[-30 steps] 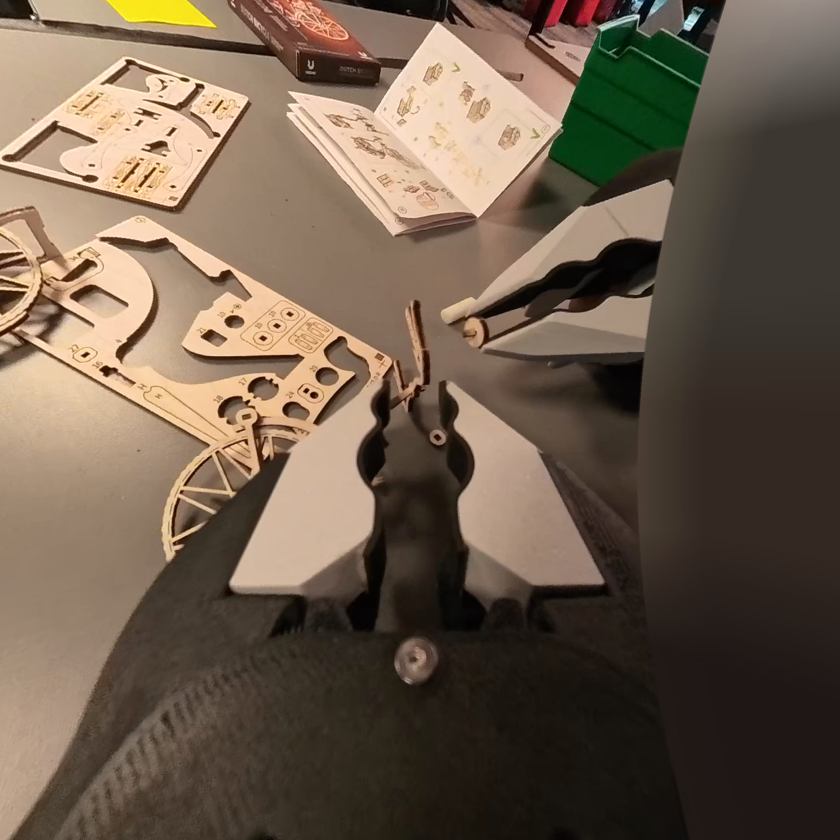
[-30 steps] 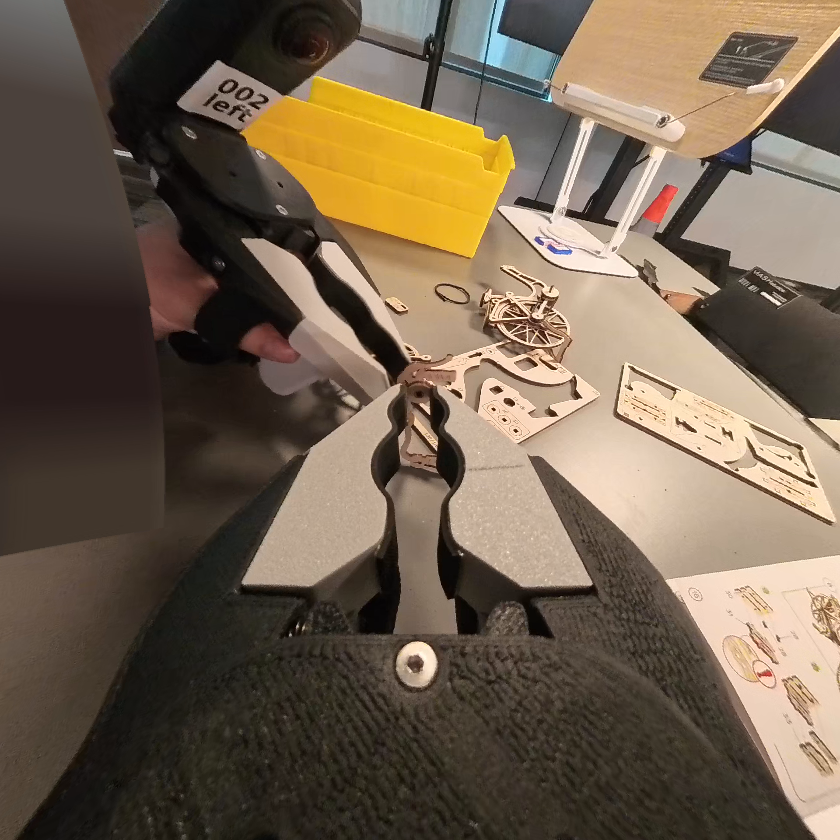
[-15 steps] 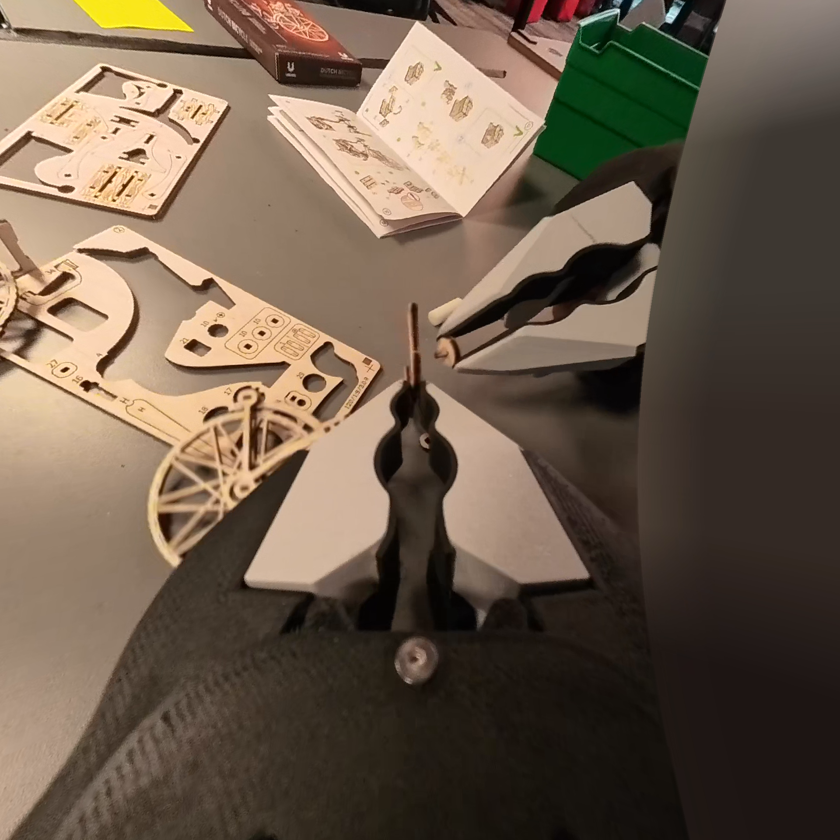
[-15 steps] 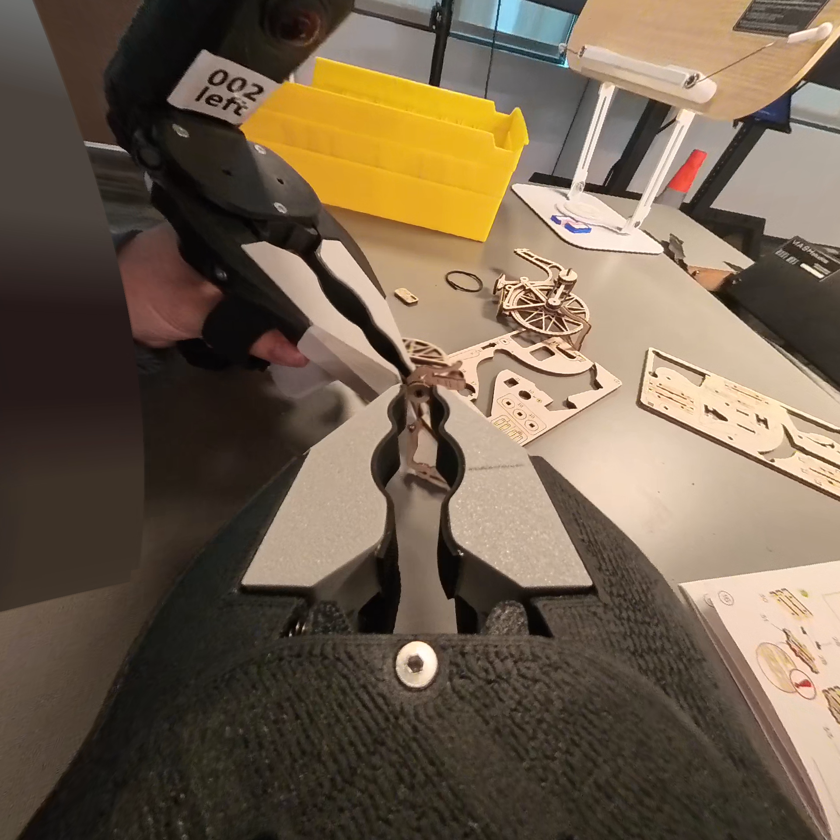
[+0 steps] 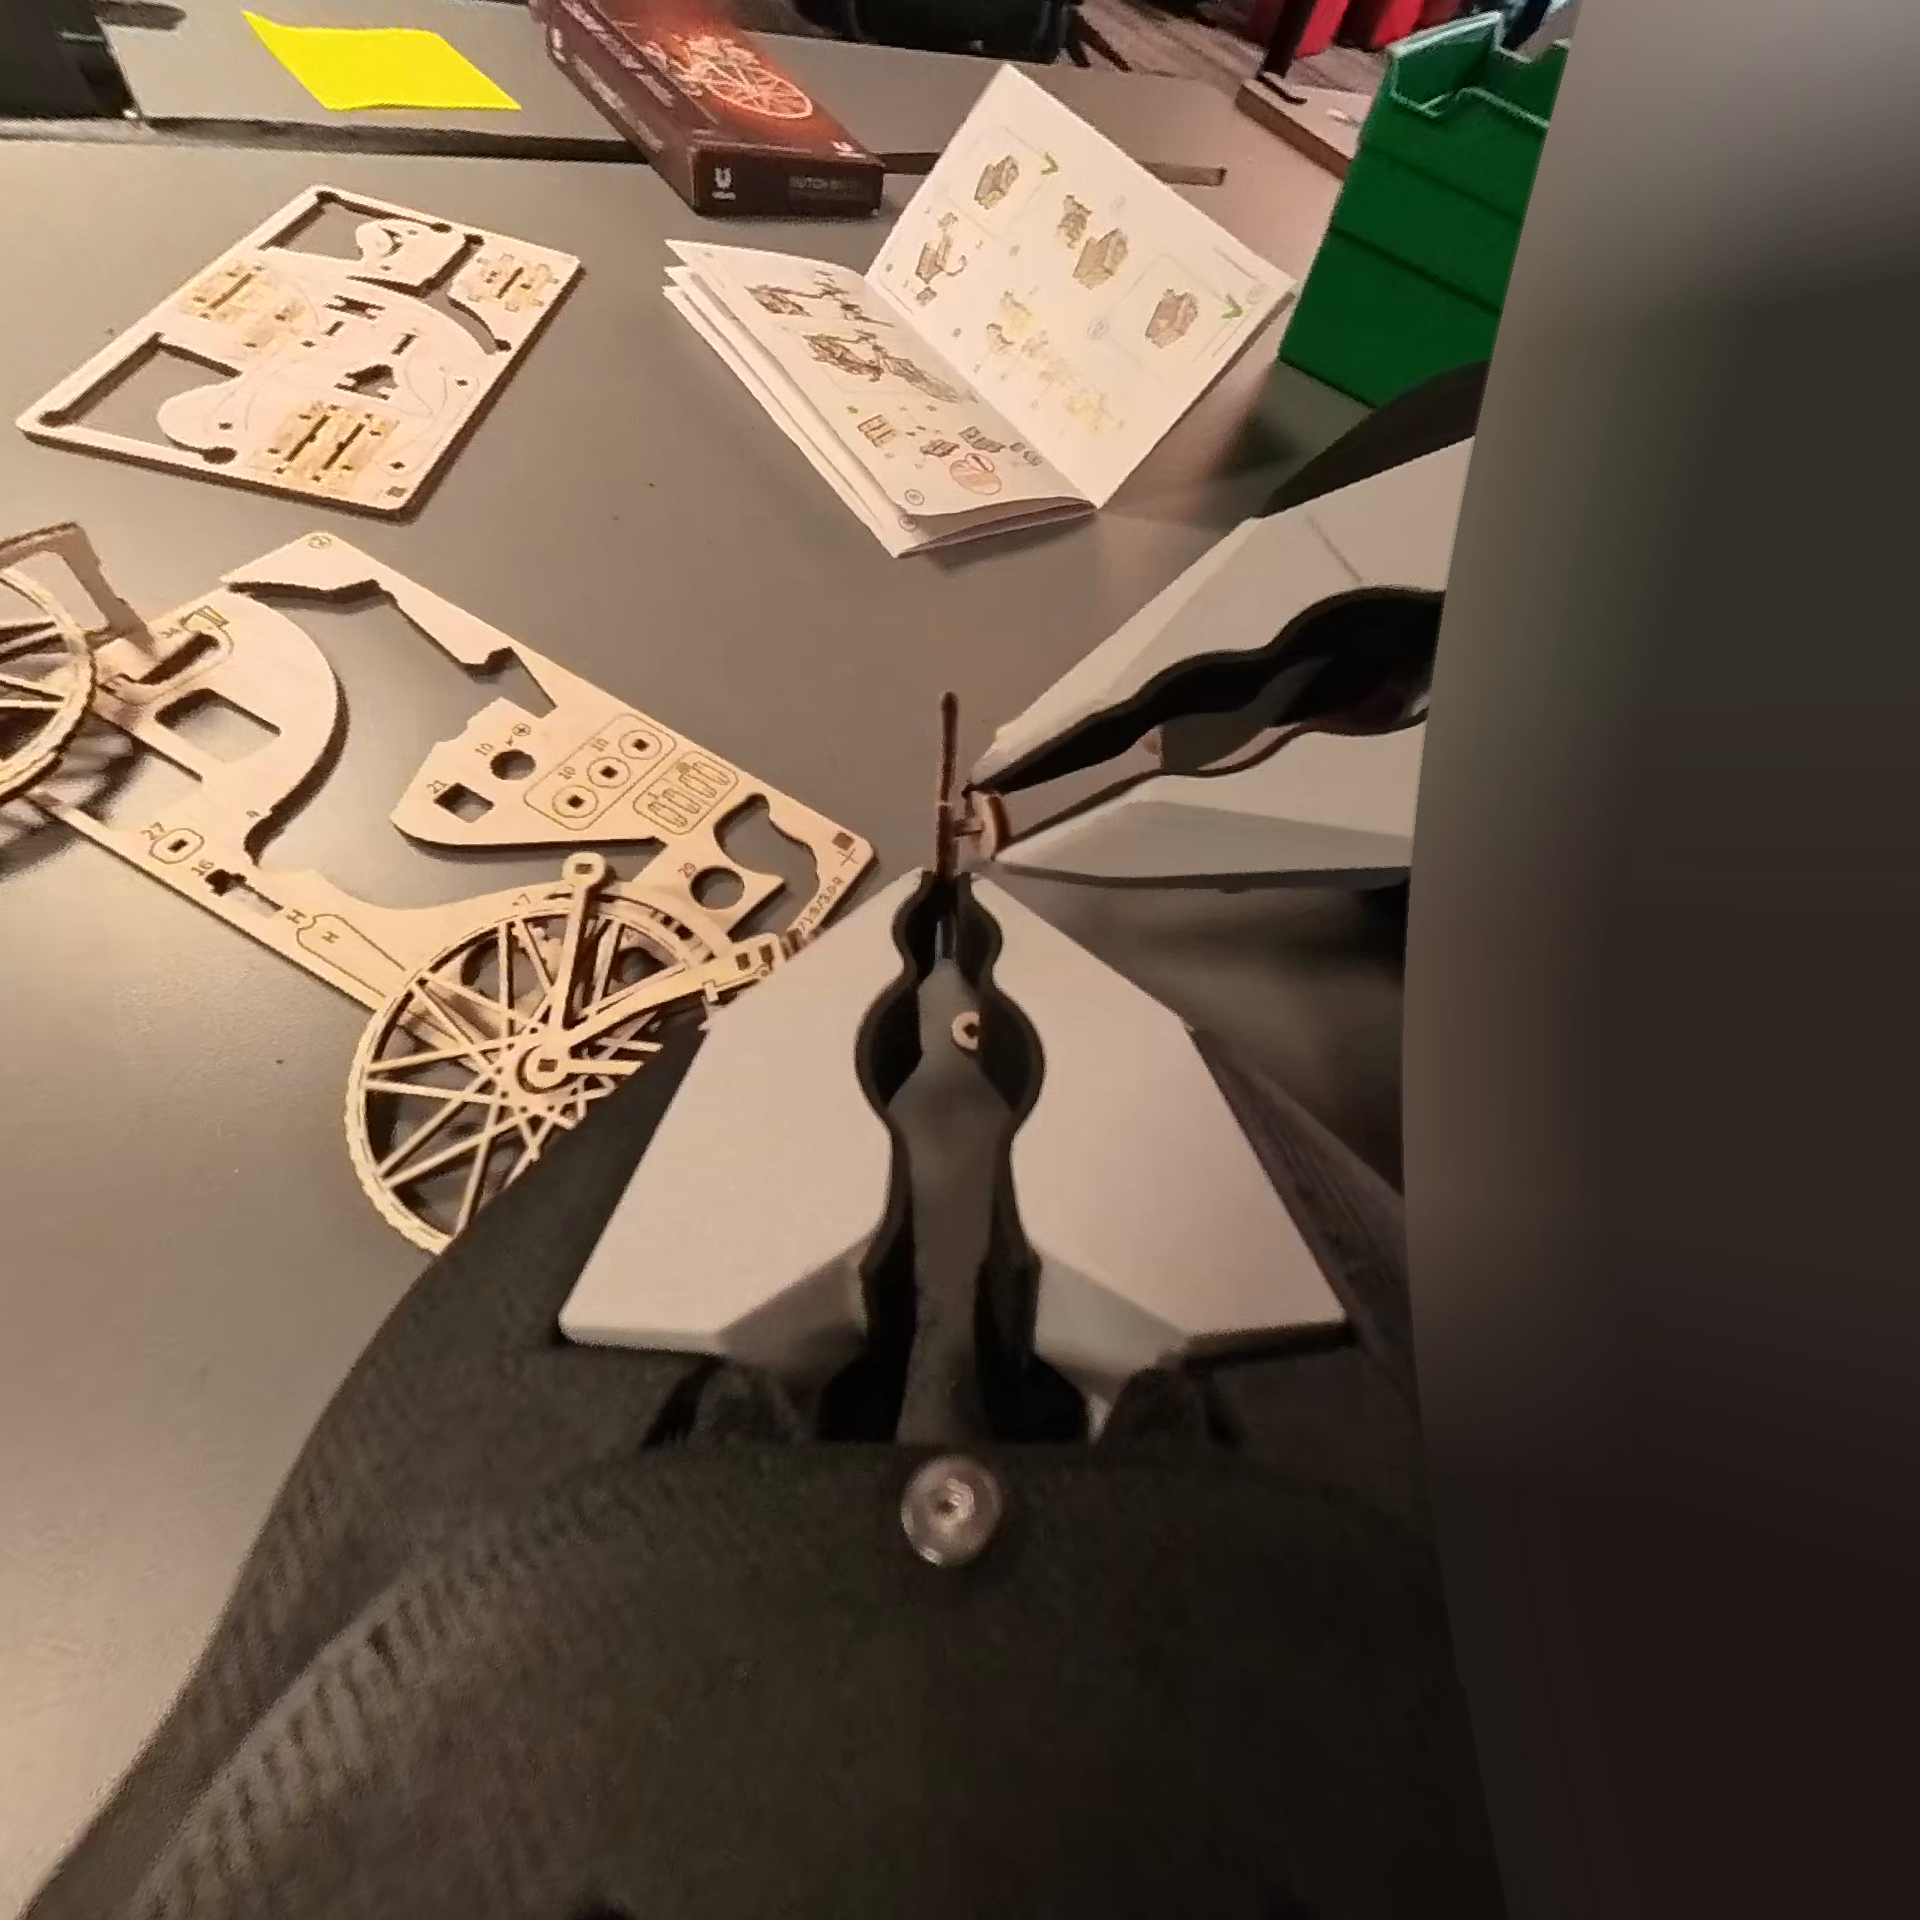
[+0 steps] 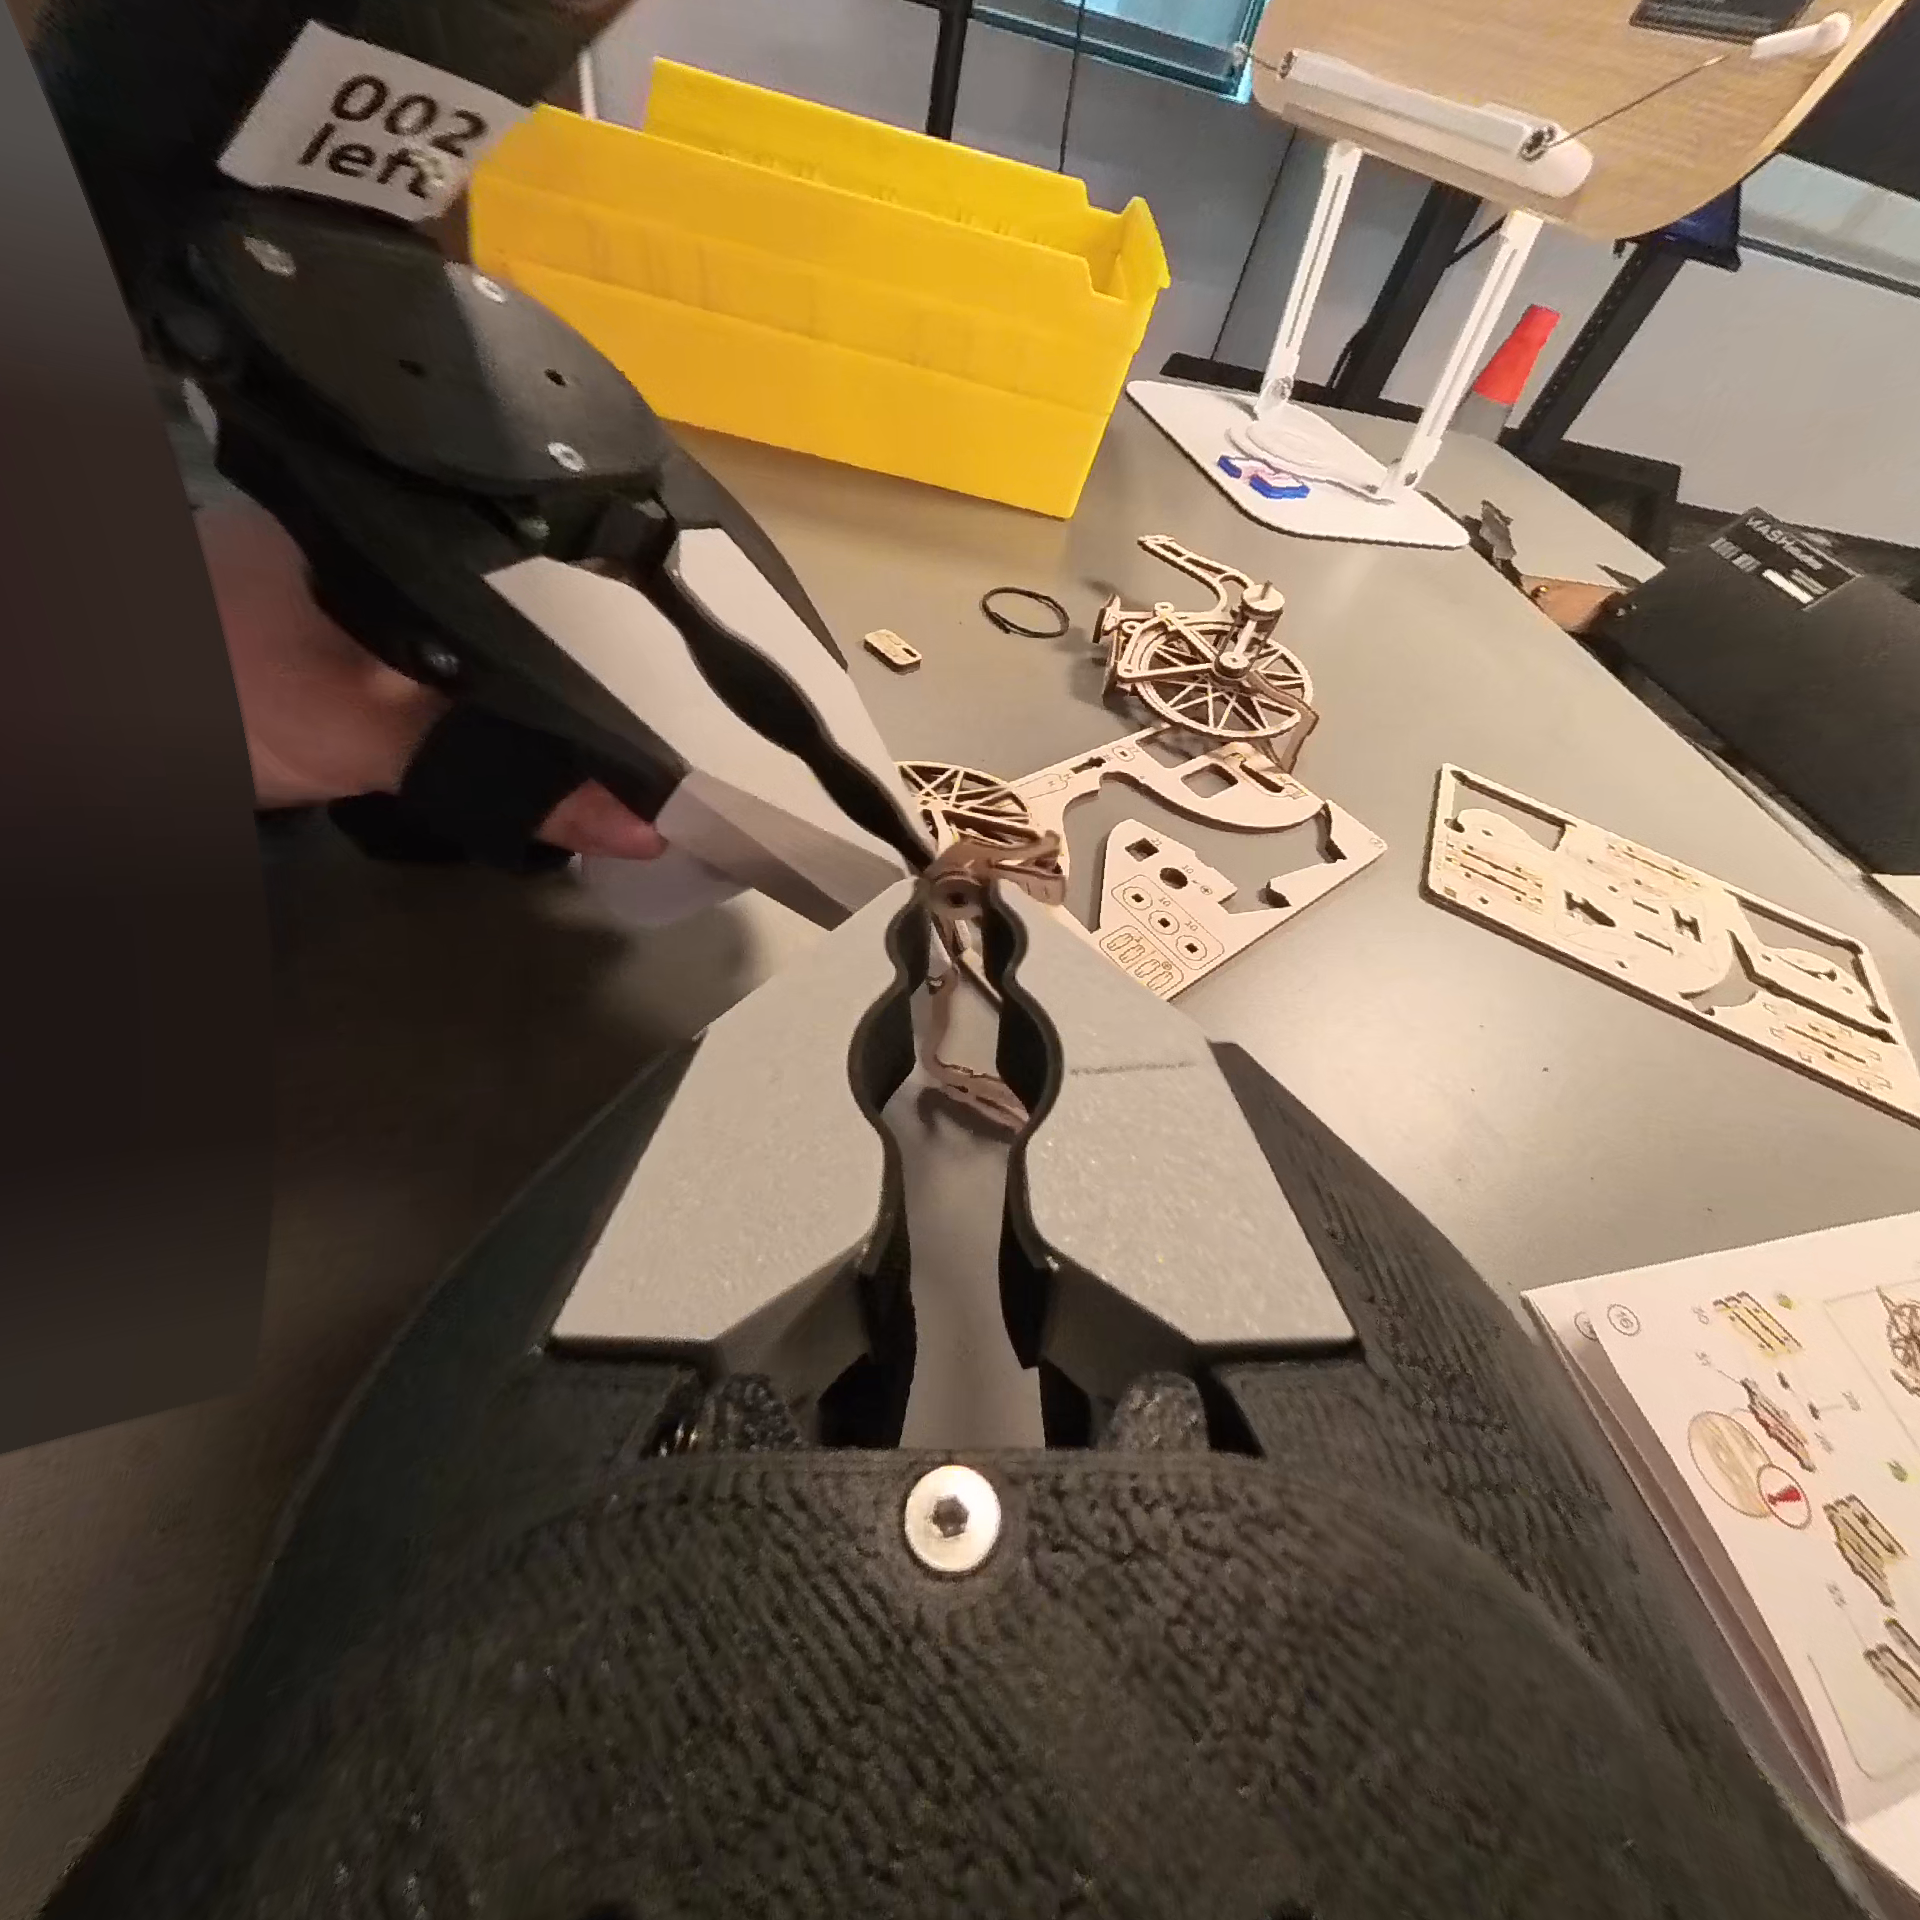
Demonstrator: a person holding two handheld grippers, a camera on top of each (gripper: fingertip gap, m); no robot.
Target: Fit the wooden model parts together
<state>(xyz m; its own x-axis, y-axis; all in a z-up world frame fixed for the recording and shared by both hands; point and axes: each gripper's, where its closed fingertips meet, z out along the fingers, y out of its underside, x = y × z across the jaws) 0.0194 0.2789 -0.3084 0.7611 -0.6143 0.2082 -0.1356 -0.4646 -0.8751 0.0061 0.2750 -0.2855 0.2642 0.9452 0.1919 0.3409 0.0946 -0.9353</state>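
Note:
My left gripper (image 5: pixel 940 883) is shut on a thin flat wooden part (image 5: pixel 948 774) and holds it upright, edge-on, above the grey table (image 5: pixel 727 623). My right gripper (image 5: pixel 982 798) comes in from the right, shut on a small round wooden peg (image 5: pixel 989 821) that touches the side of the flat part. In the right wrist view, my right gripper (image 6: pixel 954 902) holds the peg (image 6: pixel 956 891) against the flat part (image 6: pixel 1013 868). The part's lower end hangs between my fingers. The left gripper (image 6: pixel 914 860) reaches in from the upper left.
A spoked wooden wheel (image 5: pixel 499 1070) lies on a punched part sheet (image 5: pixel 312 707) left of my left gripper. A second sheet (image 5: pixel 301 353), an open booklet (image 5: pixel 977 353), a dark box (image 5: pixel 717 114) and a green bin (image 5: pixel 1423 208) lie beyond. A yellow bin (image 6: pixel 810 343), a wheel assembly (image 6: pixel 1205 665) and a black ring (image 6: pixel 1023 610) are farther off. The grippers are tip to tip, or close to it.
The flat part has turned upright and edge-on as my left gripper's jaws closed tighter. My right gripper has moved in, and its peg now touches the part.

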